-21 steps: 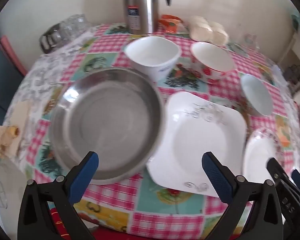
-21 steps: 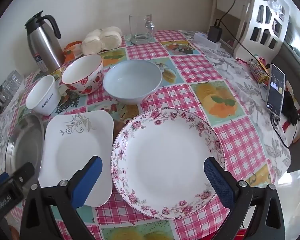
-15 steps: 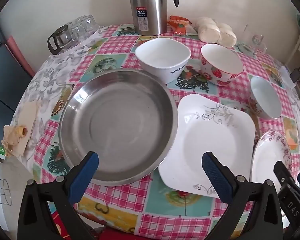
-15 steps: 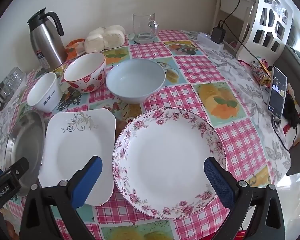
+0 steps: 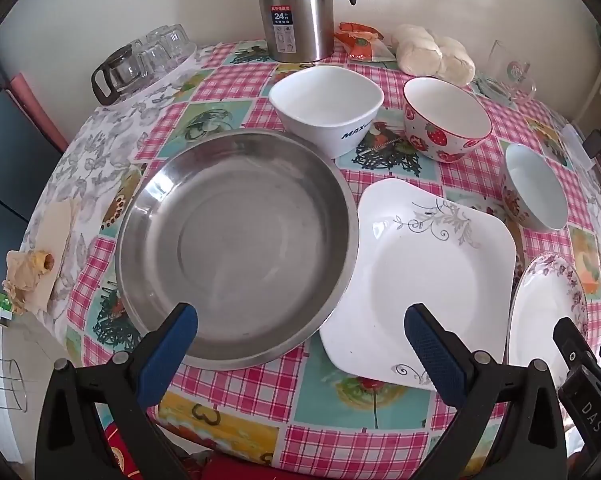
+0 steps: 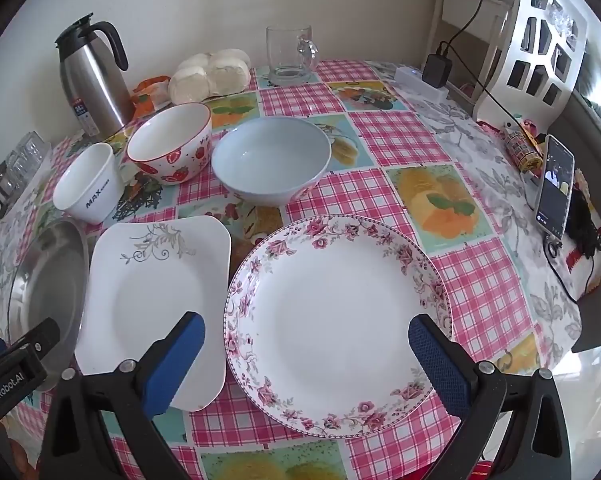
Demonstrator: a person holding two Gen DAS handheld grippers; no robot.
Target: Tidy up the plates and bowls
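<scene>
1. Right now both my claws hang over a round table (image 6: 404, 136) covered in a pink-check cloth with fruit pictures, set against a cream wall.
2. My left gripper (image 5: 300, 344) gapes fully and grips nothing; below it, the steel pan (image 5: 236, 240) lies at 11 o'clock and the square white plate (image 5: 420, 276) at 1 o'clock, their edges touching.
3. My right gripper (image 6: 306, 354) is equally wide and empty above the floral round plate (image 6: 336, 320).
4. At 12 o'clock stand the pale blue bowl (image 6: 272, 158), strawberry bowl (image 6: 170, 142) and white square bowl (image 6: 88, 182), with a steel flask (image 6: 92, 80) beyond.
5. A phone (image 6: 554, 186) lies at 3 o'clock.
6. Compared with a moment ago, the left view has shifted so the dishes sit farther right and sharper; nothing on the table has moved.
</scene>
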